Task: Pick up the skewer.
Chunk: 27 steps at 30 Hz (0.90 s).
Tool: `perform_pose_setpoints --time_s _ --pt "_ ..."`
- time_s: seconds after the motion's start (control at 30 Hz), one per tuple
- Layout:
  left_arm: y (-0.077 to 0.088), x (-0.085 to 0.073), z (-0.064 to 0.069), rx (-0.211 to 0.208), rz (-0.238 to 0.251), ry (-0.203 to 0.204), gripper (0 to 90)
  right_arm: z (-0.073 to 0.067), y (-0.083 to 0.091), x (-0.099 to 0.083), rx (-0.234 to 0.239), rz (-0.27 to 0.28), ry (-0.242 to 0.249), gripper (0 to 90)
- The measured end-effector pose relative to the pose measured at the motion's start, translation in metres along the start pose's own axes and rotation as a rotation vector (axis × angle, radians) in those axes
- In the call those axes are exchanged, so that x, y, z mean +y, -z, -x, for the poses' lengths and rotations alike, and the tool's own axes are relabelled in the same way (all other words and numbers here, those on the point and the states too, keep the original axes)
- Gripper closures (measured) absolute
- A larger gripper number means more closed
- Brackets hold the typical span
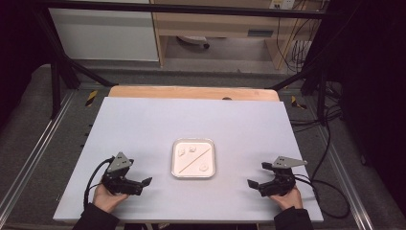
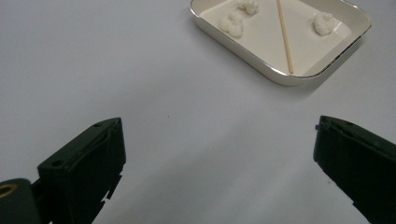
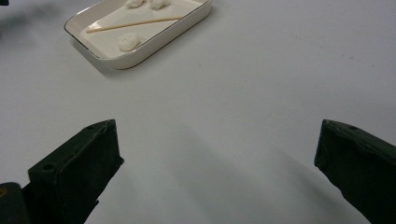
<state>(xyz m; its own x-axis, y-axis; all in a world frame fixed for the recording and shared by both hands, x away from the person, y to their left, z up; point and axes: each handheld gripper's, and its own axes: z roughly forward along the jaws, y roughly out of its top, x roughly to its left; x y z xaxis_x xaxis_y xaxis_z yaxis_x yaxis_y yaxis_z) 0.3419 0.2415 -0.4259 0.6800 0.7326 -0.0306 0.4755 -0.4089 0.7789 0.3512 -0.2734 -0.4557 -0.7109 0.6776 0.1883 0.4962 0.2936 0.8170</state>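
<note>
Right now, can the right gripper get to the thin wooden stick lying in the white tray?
Probably yes. The right gripper stands open, and bare table lies between it and the white tray. The thin wooden stick lies uncovered, though the tray's low rim may make pinching it fiddly.

Pale grey table (image 1: 143, 124), one shallow white tray (image 1: 211, 158) lying flat on it, slightly nearer the front edge.

Laboratory recording station.
Black frame struts (image 1: 61, 67) enclose a white-topped table (image 1: 143, 124); cables (image 1: 299, 48) hang beside plain wooden furniture (image 1: 215, 24) behind.
</note>
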Motion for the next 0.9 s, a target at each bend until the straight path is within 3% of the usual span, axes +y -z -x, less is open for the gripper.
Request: perform_pose_setpoints --time_s 0.37,0.9 --pt "-0.01 0.022 0.011 -0.014 0.013 -0.009 2.8 0.0 -0.001 0.0 -0.003 -0.007 0.006 0.8" --pt "-0.047 0.054 0.04 -0.044 -0.05 -0.061 5.1 0.0 -0.001 -0.001 -0.002 -0.008 0.008 0.8"
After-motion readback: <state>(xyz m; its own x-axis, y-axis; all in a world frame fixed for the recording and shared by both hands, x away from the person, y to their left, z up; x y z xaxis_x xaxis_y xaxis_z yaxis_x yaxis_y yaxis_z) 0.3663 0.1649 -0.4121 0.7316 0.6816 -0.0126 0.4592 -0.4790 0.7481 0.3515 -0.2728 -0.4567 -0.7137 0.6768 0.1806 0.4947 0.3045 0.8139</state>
